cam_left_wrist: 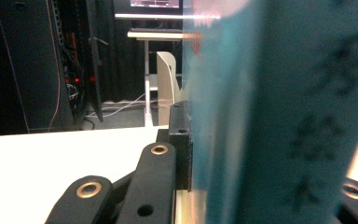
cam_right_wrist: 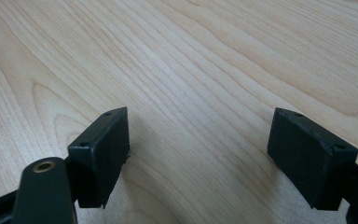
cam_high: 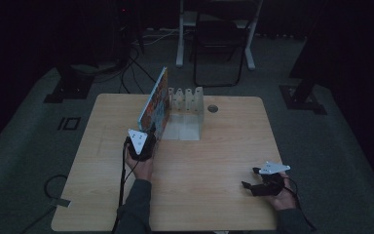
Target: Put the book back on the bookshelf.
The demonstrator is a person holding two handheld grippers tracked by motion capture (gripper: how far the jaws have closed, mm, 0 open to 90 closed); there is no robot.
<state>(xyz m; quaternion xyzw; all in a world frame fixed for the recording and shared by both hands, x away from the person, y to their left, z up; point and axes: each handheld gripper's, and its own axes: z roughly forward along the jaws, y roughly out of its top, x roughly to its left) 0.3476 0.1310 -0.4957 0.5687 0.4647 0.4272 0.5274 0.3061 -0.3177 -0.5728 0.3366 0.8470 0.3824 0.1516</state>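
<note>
The left gripper is clamped on a book: in the left gripper view the black left finger presses flat against the book's teal spine edge, and the other finger is hidden behind the book. The book stands on edge on the table, leaning a little to the left, its colourful cover facing right. Its long axis runs away from the fingers toward the far side of the table. The fingers grip it at its near end, low down, so nearly all of the book lies beyond and above them. Just right of the book's far end stands a white rack with upright dividers; whether the two touch I cannot tell.

The right gripper rests well apart, near the table's right front. Its fingers stand wide apart and released, with bare wood between them, holding nothing.
</note>
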